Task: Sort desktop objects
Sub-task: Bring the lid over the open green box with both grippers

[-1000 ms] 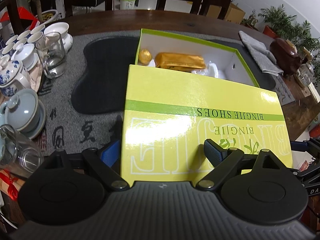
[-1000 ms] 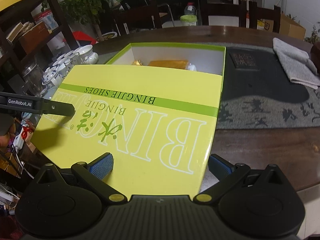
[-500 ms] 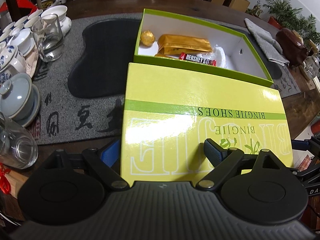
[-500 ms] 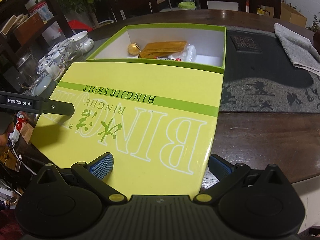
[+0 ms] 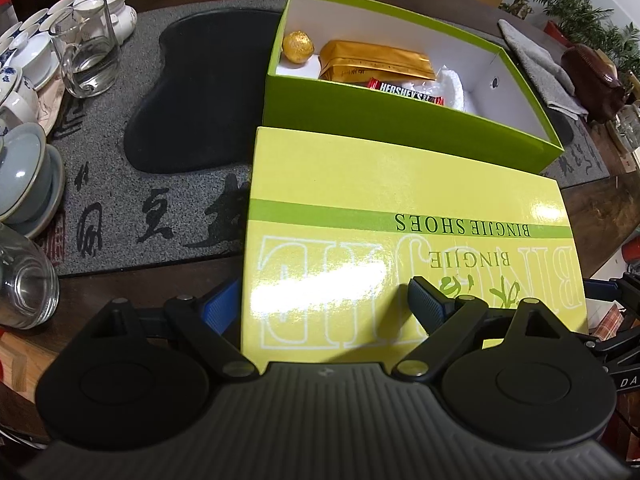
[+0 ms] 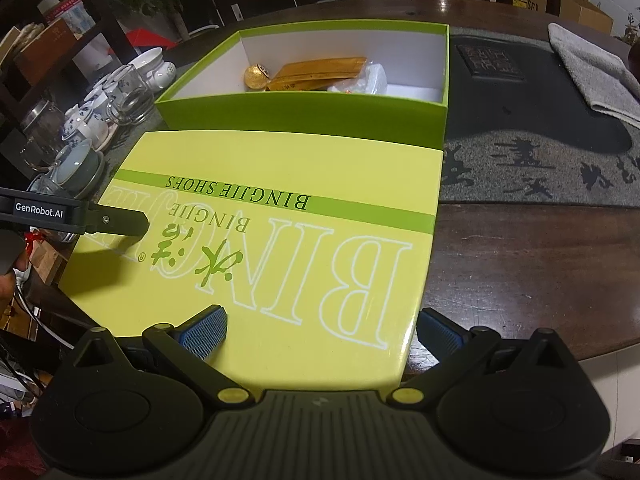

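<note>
The yellow-green shoe-box lid point(image 5: 404, 240) is carried flat between two grippers, each taking one near corner. The left gripper point(image 5: 328, 304) straddles the lid's left edge, one blue pad outside below the rim, the other lying on the printed top. The right gripper point(image 6: 320, 330) does the same at the right edge. Both stand wide apart, and it looks as though each pinches the folded-down side wall of the lid, though the contact under the rim is hidden. Holding it at two corners keeps the broad, light panel level and stops it twisting, which fits a lid meant to go down squarely on its box.

The open shoe box point(image 5: 400, 116) sits on the counter point(image 6: 520, 272) just beyond the lid's far edge, partly on a grey calligraphy mat point(image 5: 120, 216). It already holds the sorted things: a gold foil ball point(image 5: 298, 47), a gold foil pouch point(image 5: 376, 60), a Hershey's bar point(image 5: 406, 92) and a white wrapped item point(image 5: 452, 88). Judging by that, the sorting seems done and closing the box remains.

The left view alone shows the Hershey's bar, hidden by the box's near wall in the right view. The right view alone shows a left gripper finger point(image 6: 116, 222) lying across the lid's top, and a grey towel point(image 6: 592, 68) spread flat.
</note>
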